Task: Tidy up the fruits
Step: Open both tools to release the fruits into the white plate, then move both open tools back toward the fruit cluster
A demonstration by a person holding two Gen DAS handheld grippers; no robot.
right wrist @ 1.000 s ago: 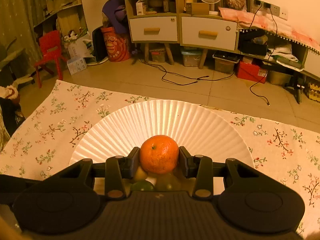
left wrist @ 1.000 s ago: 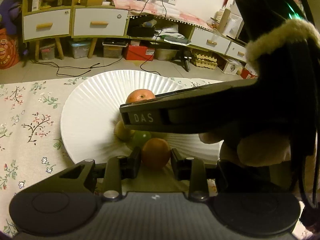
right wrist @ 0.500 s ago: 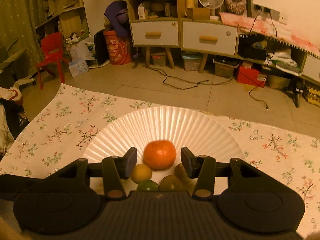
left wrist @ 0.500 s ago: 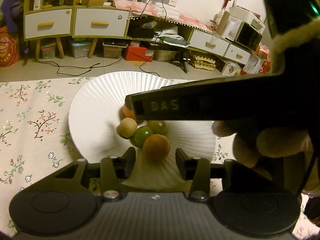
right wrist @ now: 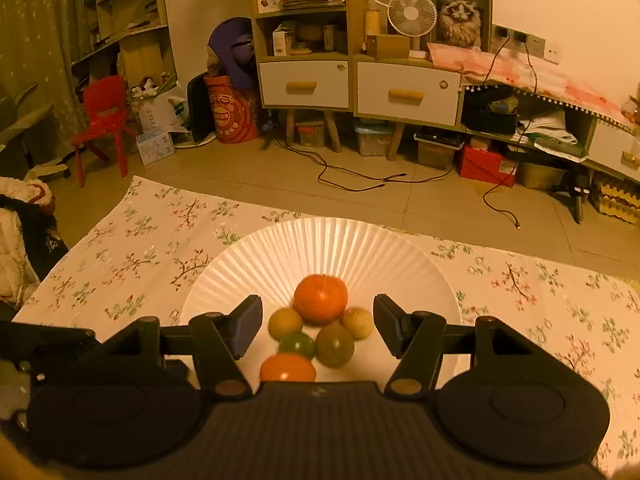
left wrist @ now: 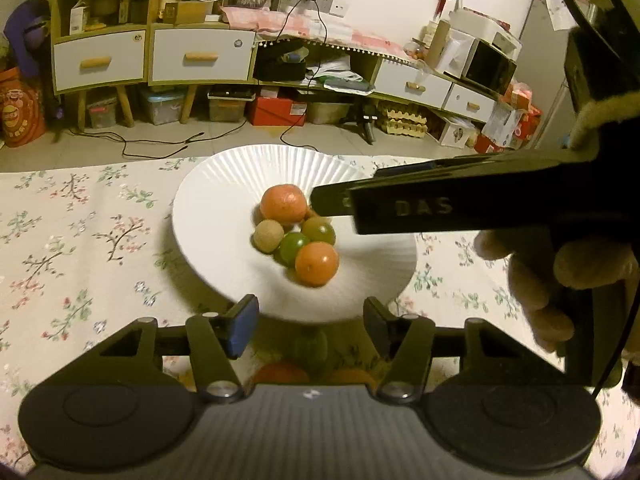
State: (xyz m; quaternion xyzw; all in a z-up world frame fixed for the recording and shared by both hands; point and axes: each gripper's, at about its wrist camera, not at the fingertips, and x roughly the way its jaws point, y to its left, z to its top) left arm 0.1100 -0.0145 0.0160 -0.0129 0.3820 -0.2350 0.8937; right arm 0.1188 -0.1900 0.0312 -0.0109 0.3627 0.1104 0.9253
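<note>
A white ribbed plate [left wrist: 216, 216] [right wrist: 340, 248] sits on the floral tablecloth and holds several small fruits in a cluster. Two oranges lie in it: one at the far side [left wrist: 283, 203] [right wrist: 320, 298], one at the near side [left wrist: 317, 263] [right wrist: 287, 367]. Between them are a green fruit [left wrist: 292, 247] [right wrist: 297, 343], a tan fruit [left wrist: 269, 235] and an olive one [left wrist: 319, 230] [right wrist: 335, 345]. My left gripper [left wrist: 310, 326] is open and empty, just short of the plate's near rim. My right gripper [right wrist: 318, 326] is open and empty above the fruits; its body [left wrist: 460, 204] reaches in from the right in the left wrist view.
The floral tablecloth [left wrist: 72, 240] [right wrist: 152, 236] spreads left and right of the plate. Beyond the table's far edge are a tiled floor with cables [right wrist: 360, 178], drawer cabinets [right wrist: 404, 92], a red chair [right wrist: 102, 120] and storage boxes.
Both grippers opened and let go of their oranges, which now lie in the plate. Both grippers pulled back and up from the fruit cluster.
</note>
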